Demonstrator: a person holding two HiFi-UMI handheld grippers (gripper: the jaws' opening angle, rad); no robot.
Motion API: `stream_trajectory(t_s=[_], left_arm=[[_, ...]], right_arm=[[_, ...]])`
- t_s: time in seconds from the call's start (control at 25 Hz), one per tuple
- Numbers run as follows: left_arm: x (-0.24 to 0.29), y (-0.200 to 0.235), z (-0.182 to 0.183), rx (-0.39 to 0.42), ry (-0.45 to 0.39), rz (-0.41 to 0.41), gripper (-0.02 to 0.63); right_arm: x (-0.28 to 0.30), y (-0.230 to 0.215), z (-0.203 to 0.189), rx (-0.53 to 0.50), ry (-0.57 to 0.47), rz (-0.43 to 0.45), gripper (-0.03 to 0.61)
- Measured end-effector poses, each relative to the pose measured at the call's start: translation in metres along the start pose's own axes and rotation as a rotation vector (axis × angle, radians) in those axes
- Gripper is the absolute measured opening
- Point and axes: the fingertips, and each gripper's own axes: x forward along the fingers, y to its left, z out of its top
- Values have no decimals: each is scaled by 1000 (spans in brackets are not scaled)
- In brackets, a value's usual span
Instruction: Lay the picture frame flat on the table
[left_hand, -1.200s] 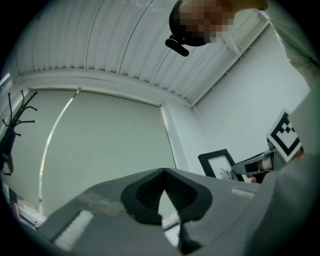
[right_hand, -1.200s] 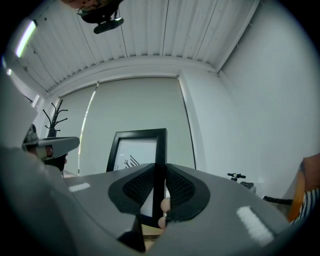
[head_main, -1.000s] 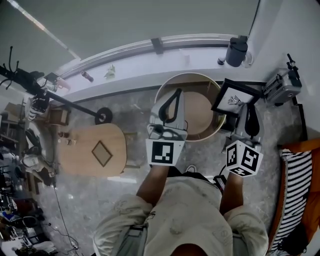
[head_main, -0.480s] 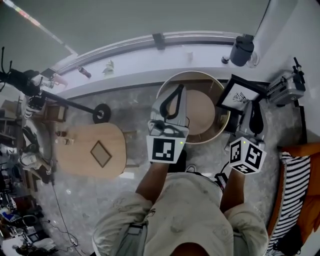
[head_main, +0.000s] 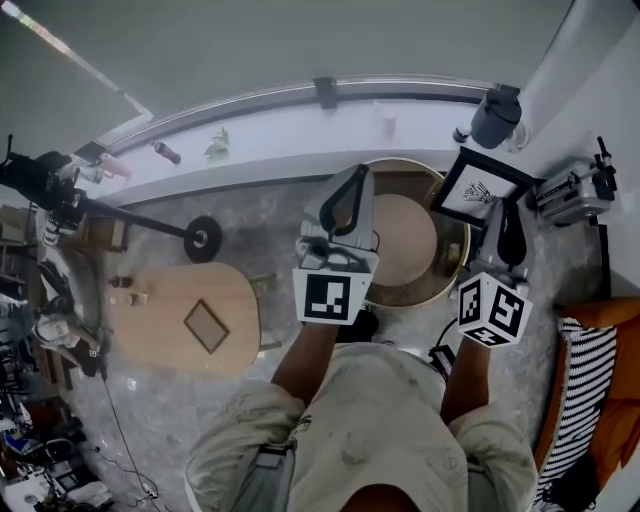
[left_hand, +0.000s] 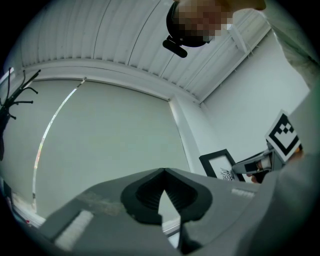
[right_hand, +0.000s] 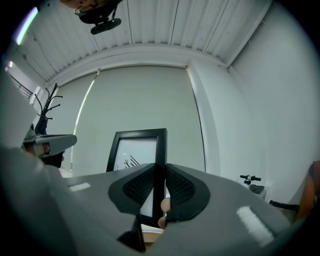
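A black picture frame (head_main: 483, 188) with a white mat and a small drawing is held tilted over the right rim of the round wooden table (head_main: 452, 272). My right gripper (head_main: 503, 216) is shut on the frame's right edge. In the right gripper view the frame (right_hand: 134, 159) stands upright with its edge squeezed between the pads, at my right gripper (right_hand: 160, 176). My left gripper (head_main: 345, 205) hovers over the table's left side, shut with nothing in it. In the left gripper view the tips of my left gripper (left_hand: 163, 171) meet, and the frame (left_hand: 221, 165) shows at the right.
A dark tumbler (head_main: 496, 114) stands on the white window ledge (head_main: 280, 120) behind the table. A grey device (head_main: 575, 193) sits to the right. An oval wooden table (head_main: 190, 318) and a black stand (head_main: 125, 212) are at the left, a striped cushion (head_main: 583, 395) at the lower right.
The right gripper keeps its hold on the frame and has carried it slightly up and to the right. The left gripper stays shut over the round table.
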Motion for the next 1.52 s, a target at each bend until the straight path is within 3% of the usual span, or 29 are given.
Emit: stream_trajectory(t_s=[0.4,0.76,1.52], left_arm=[[25,61,-15,-39,-17,-2,3],[43,74,-23,-60,-36,-5,3],[111,13,-39,-8,-15,67,3]], right_arm=[[47,53,5,-45,2,8,72],[69,63,6,-61,-1,8,72],[130,-26,-8,-17,27,77,72]])
